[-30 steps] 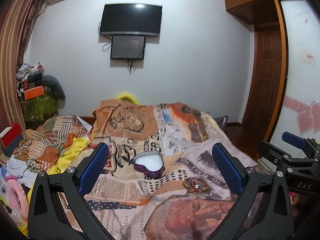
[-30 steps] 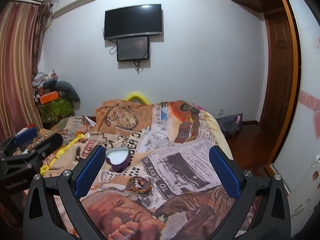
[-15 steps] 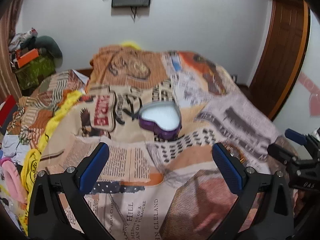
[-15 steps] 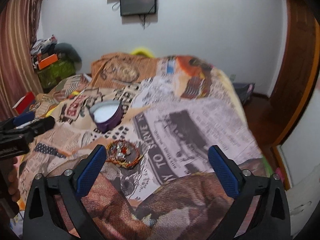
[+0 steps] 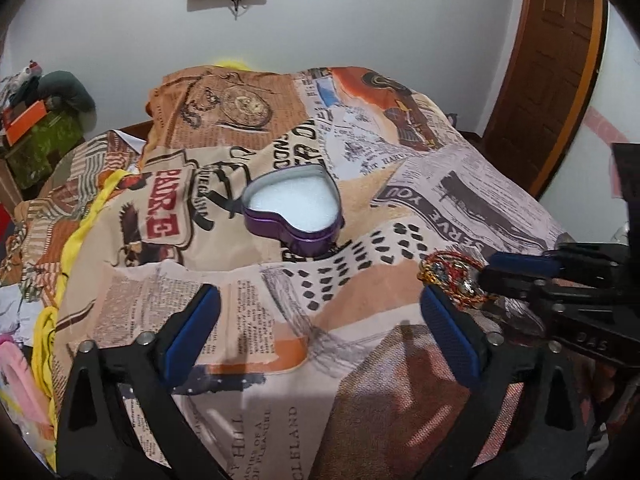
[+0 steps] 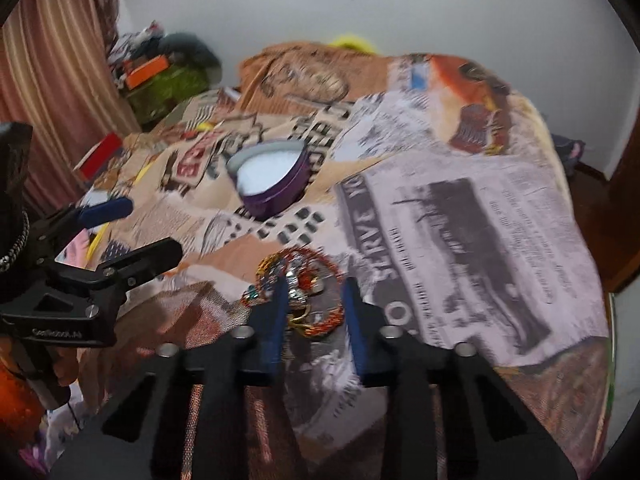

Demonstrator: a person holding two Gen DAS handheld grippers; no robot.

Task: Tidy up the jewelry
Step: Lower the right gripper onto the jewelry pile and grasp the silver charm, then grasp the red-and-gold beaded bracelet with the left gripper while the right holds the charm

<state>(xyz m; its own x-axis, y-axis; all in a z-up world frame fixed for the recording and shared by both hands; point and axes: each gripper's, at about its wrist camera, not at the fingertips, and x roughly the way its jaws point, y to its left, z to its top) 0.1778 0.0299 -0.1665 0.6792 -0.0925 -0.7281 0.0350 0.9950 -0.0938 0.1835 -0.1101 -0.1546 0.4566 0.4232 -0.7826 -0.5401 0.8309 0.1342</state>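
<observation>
Bedspread in newspaper-collage print [image 5: 460, 200] fills everything; purple heart-shaped tin [image 5: 294, 216] sits open mid-bed; left gripper [image 5: 320, 324] spread wide, narrowing, empty; right gripper [image 6: 314, 300] closing around the tangled red-gold bangles [image 6: 316, 280] near the tin.

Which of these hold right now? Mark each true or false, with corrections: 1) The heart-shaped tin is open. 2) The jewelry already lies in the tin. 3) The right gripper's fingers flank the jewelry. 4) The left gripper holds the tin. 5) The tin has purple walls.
1) True: the heart-shaped tin has no lid on and shows a white lining.
2) False: the jewelry lies on the bedspread, nearer the cameras than the tin.
3) True: the right gripper is closing, with the jewelry between its fingers.
4) False: the left gripper is wide, closing slightly, with only bedspread between its fingers.
5) True.
</observation>
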